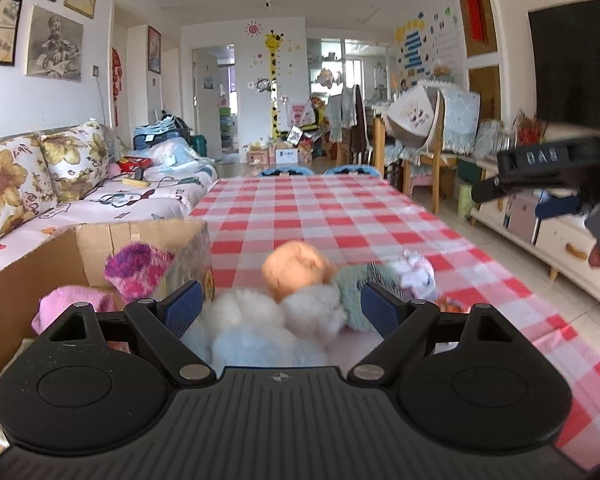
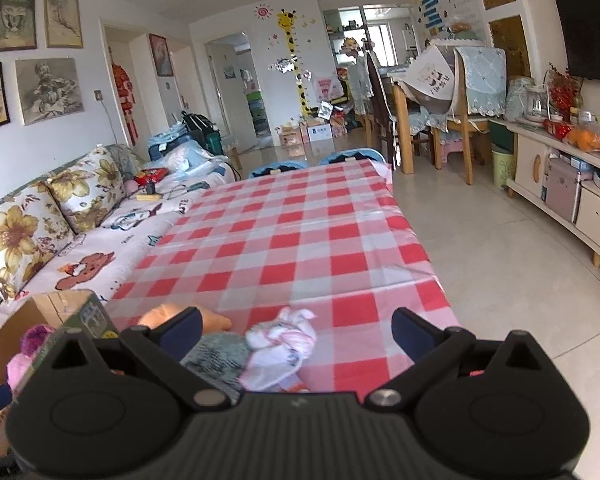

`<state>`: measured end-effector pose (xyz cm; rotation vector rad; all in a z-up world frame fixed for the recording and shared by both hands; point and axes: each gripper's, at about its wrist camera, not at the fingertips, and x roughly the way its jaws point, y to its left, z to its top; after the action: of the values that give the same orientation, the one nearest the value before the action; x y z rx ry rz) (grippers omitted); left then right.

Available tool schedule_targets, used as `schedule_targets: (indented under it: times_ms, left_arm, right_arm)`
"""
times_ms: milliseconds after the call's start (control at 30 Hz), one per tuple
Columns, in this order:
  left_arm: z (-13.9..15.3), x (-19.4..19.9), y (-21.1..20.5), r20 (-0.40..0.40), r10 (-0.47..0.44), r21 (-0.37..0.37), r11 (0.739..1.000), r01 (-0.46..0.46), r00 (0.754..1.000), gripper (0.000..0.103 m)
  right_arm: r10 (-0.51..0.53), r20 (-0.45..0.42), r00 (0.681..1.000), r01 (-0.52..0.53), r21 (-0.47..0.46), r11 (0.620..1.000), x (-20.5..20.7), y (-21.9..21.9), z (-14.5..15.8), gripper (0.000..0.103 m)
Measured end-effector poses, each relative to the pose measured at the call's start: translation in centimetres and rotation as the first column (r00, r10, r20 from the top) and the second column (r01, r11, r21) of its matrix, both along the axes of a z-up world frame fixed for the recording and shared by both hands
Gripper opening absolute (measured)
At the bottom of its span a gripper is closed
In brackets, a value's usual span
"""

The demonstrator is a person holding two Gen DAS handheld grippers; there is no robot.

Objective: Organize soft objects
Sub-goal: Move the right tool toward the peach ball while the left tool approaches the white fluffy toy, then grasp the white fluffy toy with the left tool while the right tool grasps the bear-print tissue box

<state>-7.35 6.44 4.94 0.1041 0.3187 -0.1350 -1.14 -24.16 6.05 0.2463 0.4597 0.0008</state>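
Note:
A pile of soft things lies on the red-checked table (image 1: 320,208). My left gripper (image 1: 282,304) is open, and a fluffy white and pale blue plush (image 1: 260,328) lies between its fingers. Just beyond sit an orange plush ball (image 1: 296,268), a grey-teal fuzzy piece (image 1: 352,292) and a white-pink cloth (image 1: 416,272). My right gripper (image 2: 296,324) is open above the white-pink cloth (image 2: 284,340) and the grey-teal fuzzy piece (image 2: 220,356). The orange plush (image 2: 216,320) shows behind its left finger.
A cardboard box (image 1: 28,280) stands at the table's left, holding a purple-pink knitted item (image 1: 140,268) and a pink soft item (image 1: 68,300). A floral sofa (image 2: 40,232) runs along the left. Tiled floor (image 2: 500,260) and a low cabinet (image 2: 560,184) lie to the right.

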Motion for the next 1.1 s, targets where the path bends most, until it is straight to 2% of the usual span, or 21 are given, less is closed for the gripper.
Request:
schedule_targets:
  times_ms: [233,567,733,933,1033,1100]
  left_arm:
    - [-1.8,0.8,-0.7,-0.056,0.078,0.085,0.994,-0.073,0.995,0.103]
    - [-2.5,2.2,-0.7,-0.081,0.177,0.120,0.979,-0.166,0.981,0.103]
    - [-2.8,2.7,-0.1,-0.128,0.217,0.094,0.974,-0.206,0.968,0.103]
    - [-3.0,3.3,0.2,-0.167,0.210,0.055,0.977,-0.204,0.963,0.103]
    - [-3.4,3.2,0.1,-0.189,0.161,0.028,0.987,-0.158,0.969,0.103]
    - [-3.5,3.0,-0.4,-0.199,0.127,0.035,0.992,-0.123,0.972,0.103]
  right_arm:
    - [0.018,-0.094,0.995,-0.019,-0.012,1.000,1.1,-0.6,-2.1,0.102]
    - [0.117,-0.186,0.976,-0.135,-0.089,0.987,2.6,1.5,-4.3,0.102]
    - [0.141,-0.234,0.962,-0.182,-0.162,0.970,3.7,2.3,-5.9,0.102]
    - [0.164,-0.270,0.949,-0.209,-0.146,0.967,4.8,2.4,-7.1,0.102]
    - [0.168,-0.279,0.945,-0.215,-0.146,0.966,5.2,2.5,-7.5,0.102]
    - [0.163,-0.286,0.944,-0.211,-0.143,0.967,5.4,2.4,-7.8,0.102]
